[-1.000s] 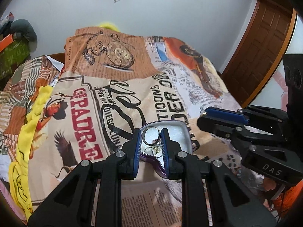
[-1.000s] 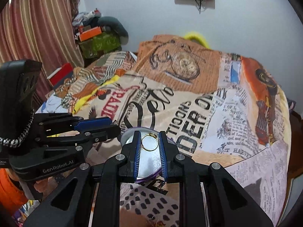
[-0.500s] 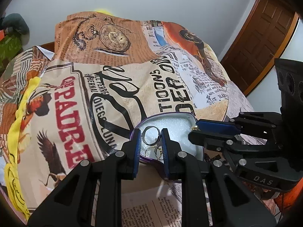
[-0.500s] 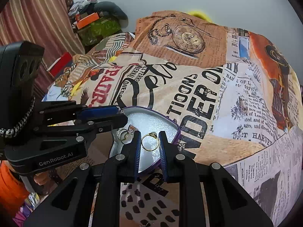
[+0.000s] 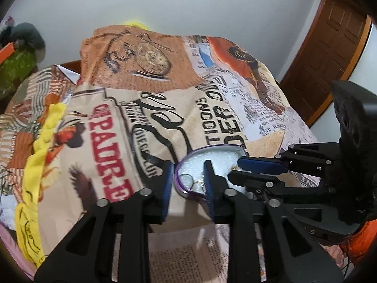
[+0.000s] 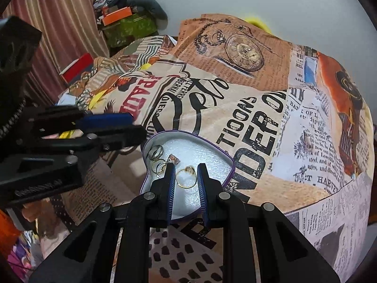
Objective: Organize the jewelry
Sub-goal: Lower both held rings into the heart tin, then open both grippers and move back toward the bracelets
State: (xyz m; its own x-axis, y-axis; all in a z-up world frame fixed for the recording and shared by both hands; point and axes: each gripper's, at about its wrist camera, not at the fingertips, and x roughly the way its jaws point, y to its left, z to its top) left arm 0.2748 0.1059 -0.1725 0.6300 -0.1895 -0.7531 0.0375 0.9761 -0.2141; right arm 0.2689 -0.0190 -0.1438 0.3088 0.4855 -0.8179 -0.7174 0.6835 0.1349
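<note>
A purple heart-shaped tin (image 6: 226, 160) with a white foam lining lies on the printed bedspread; it also shows in the left wrist view (image 5: 212, 149). Several rings (image 6: 156, 152) lie in its left part. My right gripper (image 6: 186, 176) is over the tin, its jaws shut on a gold ring (image 6: 186, 176) held between the blue pads. My left gripper (image 5: 187, 176) is open and empty above the tin's near edge, with a silver ring (image 5: 185, 179) lying in the tin between its fingers. Each gripper shows in the other's view.
The bedspread (image 6: 259, 108) with newspaper print covers the whole bed. A yellow cloth (image 5: 40, 146) lies along the left side. Boxes and clothes (image 6: 127, 21) are piled by the curtain at the far left. A wooden door (image 5: 329, 54) is at the right.
My left gripper has opened and let its silver ring drop into the tin, and has drawn back a little. My right gripper has come lower over the tin with the gold ring.
</note>
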